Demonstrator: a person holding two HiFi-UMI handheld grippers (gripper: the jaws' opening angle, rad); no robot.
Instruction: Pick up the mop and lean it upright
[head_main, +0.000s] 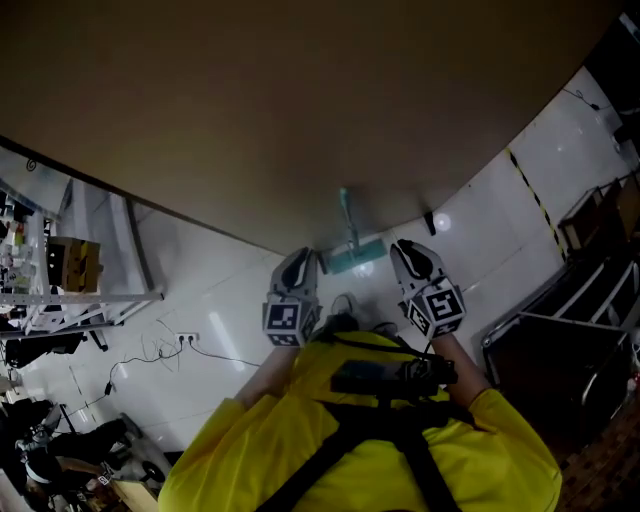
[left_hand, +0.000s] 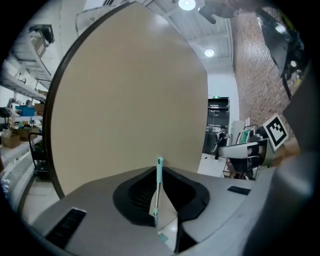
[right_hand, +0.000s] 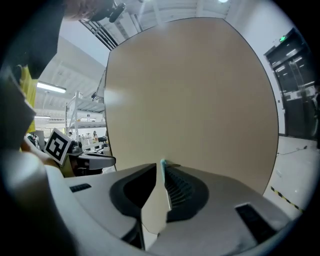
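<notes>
The mop (head_main: 349, 240) stands upright against the beige wall panel (head_main: 300, 100), its teal handle up the panel and its teal head (head_main: 357, 257) on the white floor. My left gripper (head_main: 297, 272) and right gripper (head_main: 413, 262) hover on either side of the mop head, a little short of it and not touching it. In the left gripper view the mop's handle (left_hand: 159, 182) shows through the narrow gap of the left gripper (left_hand: 161, 207), well beyond the jaws. The right gripper (right_hand: 157, 200) stands slightly open, empty, with the mop's teal tip (right_hand: 162, 164) beyond it.
Metal shelving (head_main: 60, 295) with boxes stands at the left. A power strip with a cable (head_main: 186, 340) lies on the floor. A dark rack (head_main: 580, 330) is at the right, and yellow-black tape (head_main: 533, 195) runs across the floor.
</notes>
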